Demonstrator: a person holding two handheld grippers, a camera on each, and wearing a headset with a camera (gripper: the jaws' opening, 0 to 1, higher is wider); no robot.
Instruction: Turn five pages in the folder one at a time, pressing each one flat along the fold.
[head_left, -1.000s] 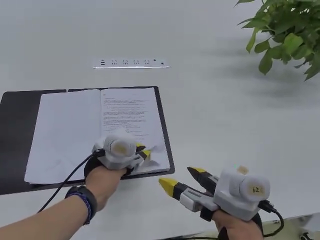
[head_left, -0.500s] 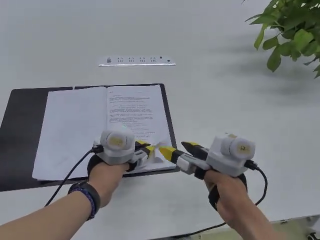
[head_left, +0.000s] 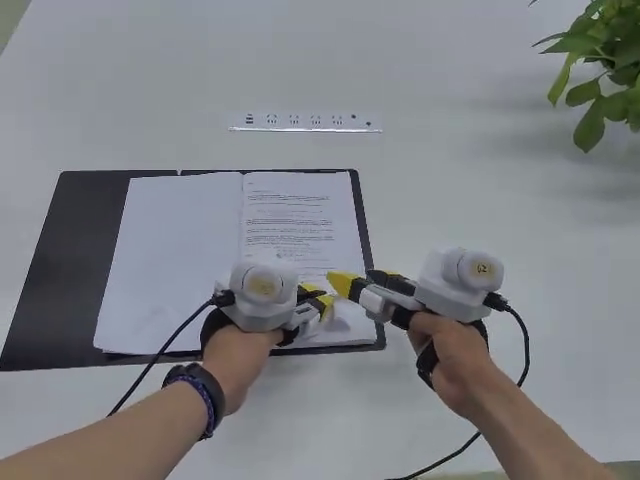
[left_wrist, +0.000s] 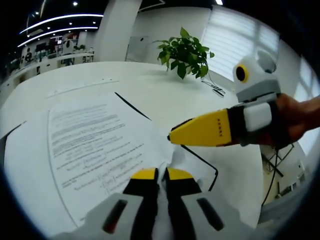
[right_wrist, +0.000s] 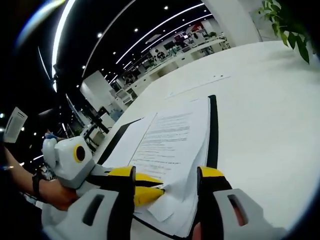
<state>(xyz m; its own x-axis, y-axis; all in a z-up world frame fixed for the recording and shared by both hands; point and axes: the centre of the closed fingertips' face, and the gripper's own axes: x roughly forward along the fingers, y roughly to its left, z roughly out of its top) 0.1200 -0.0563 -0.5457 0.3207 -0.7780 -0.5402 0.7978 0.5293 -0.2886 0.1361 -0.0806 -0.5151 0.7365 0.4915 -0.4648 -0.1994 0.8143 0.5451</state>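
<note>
the black folder (head_left: 60, 250) lies open on the white desk (head_left: 480, 150), left of centre in the head view, with its printed top page (head_left: 300, 215) on the right half. the left tool (head_left: 318, 303) sits at that page's lower right corner, its jaws pressed together on the lifted, slightly crumpled paper. just right of it in the frame, the right tool (head_left: 355, 283) points at the same corner with jaws spread. a power strip (head_left: 305, 122) lies above the folder, and a plant (head_left: 600, 60) shows at the upper right.
</note>
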